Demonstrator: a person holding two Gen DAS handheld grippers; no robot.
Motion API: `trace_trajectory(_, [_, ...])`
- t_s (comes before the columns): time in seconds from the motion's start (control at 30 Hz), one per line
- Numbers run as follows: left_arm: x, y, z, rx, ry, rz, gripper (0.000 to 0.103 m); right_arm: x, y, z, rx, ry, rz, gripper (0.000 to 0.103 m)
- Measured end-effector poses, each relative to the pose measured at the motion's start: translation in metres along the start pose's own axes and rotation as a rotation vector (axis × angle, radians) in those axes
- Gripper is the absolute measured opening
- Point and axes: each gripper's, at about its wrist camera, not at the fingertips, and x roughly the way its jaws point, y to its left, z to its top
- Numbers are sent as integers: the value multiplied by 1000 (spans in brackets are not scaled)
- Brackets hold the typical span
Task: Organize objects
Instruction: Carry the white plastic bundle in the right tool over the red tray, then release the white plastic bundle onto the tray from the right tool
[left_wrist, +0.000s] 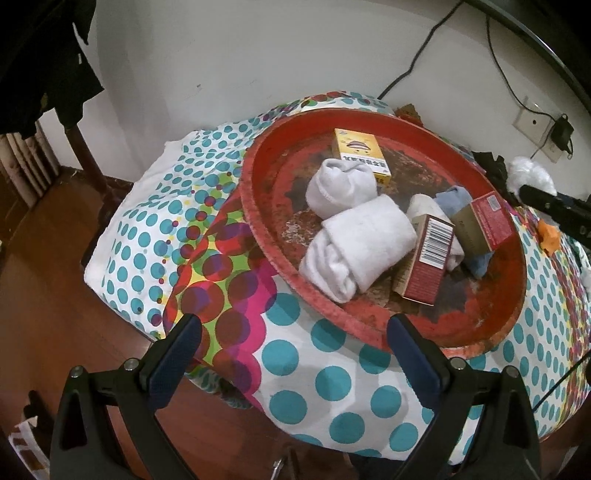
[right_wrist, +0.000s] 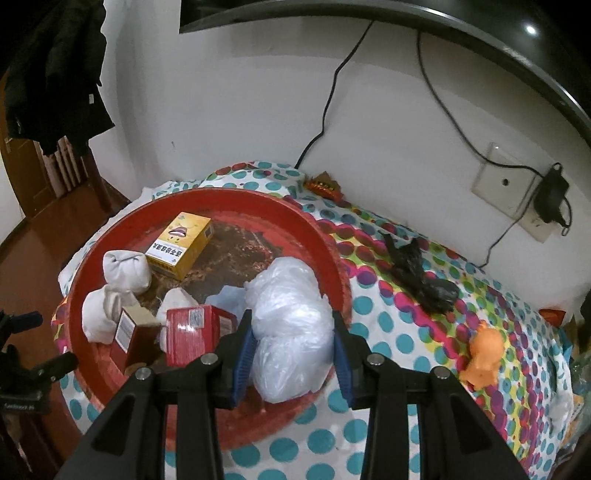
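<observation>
Bag (right_wrist: 291, 328) of crumpled plastic sits clamped in right tool (right_wrist: 291, 354), seemingly over tray (right_wrist: 325, 236).

Dim indoor light, soft shadows, strong fisheye bending, dark corners.

Red tray (right_wrist: 332, 251), yellow box (right_wrist: 181, 243), dotted cloth (right_wrist: 399, 332)

My right gripper (right_wrist: 291, 354) clamps a crumpled clear plastic bag (right_wrist: 288, 328) over the worn red tray (right_wrist: 332, 251). In the tray lie rolled white socks (left_wrist: 354, 251), a yellow box (right_wrist: 181, 243) and two red boxes (right_wrist: 192, 332).
</observation>
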Motion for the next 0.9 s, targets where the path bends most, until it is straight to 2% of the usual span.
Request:
trace_trajectory(0.33, [-1, 15, 2, -45, -6, 0, 100, 34, 5, 16, 0, 39, -9, 39])
trace_trajectory(0.63, [3, 17, 2, -39, 0, 7, 100, 47, 33, 24, -32, 47, 18, 39])
trace_trajectory(0.9, [2, 15, 1, -29, -16, 5, 100, 53, 43, 27, -49, 60, 7, 39])
